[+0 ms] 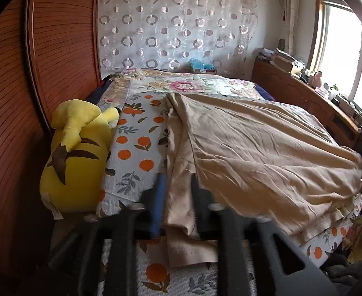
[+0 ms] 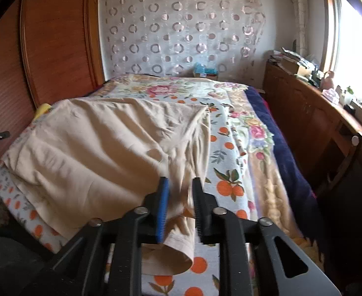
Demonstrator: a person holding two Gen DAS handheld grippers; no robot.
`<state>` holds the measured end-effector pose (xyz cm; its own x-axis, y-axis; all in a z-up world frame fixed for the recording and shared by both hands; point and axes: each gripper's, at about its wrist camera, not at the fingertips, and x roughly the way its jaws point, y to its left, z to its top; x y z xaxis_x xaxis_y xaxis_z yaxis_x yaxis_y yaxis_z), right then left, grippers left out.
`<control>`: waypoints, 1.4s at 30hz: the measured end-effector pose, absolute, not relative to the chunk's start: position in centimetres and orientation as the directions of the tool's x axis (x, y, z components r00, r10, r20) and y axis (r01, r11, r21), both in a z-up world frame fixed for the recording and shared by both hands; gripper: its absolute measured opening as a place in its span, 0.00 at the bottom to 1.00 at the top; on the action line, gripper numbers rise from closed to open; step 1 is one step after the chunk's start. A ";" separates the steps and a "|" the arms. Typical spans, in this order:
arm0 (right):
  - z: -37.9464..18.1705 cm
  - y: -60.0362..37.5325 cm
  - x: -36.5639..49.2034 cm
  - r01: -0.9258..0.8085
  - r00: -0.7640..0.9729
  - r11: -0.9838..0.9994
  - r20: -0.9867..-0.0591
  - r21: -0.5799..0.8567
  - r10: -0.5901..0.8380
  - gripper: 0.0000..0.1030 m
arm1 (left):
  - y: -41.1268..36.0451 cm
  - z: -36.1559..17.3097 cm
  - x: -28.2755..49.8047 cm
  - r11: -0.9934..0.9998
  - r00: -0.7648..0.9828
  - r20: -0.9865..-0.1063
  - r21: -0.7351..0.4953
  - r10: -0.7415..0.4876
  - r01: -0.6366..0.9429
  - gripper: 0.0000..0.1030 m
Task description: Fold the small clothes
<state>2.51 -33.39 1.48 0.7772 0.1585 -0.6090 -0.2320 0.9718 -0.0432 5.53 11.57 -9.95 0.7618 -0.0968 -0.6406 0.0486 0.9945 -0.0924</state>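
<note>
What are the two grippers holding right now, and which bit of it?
Nothing. Both the left gripper and the right gripper are open. The near edge of the beige garment lies between each pair of fingers, but the pads are not pressing it.

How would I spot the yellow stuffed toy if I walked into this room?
Find the bed with the orange-fruit print cover. Along its edge nearest the reddish wooden wardrobe lies the yellow plush toy, beside the beige garment. It is the only bright yellow thing there, with brown stripes on its back.
</note>
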 end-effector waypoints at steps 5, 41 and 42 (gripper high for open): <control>1.5 -32.0 3.1 -0.225 0.792 0.972 -0.593 -0.069 0.142 0.54 | 11.5 -10.0 5.2 0.992 0.764 -0.634 -0.105 -0.118 0.067 0.55; -6.7 -25.0 8.8 -0.382 0.666 0.924 -0.703 -0.033 0.250 0.80 | 11.2 -14.2 3.6 0.995 0.708 -0.701 -0.099 -0.081 0.015 0.65; -6.6 -25.1 8.7 -0.382 0.666 0.924 -0.703 -0.032 0.250 0.80 | 11.2 -14.1 3.6 0.995 0.709 -0.701 -0.103 -0.083 0.015 0.65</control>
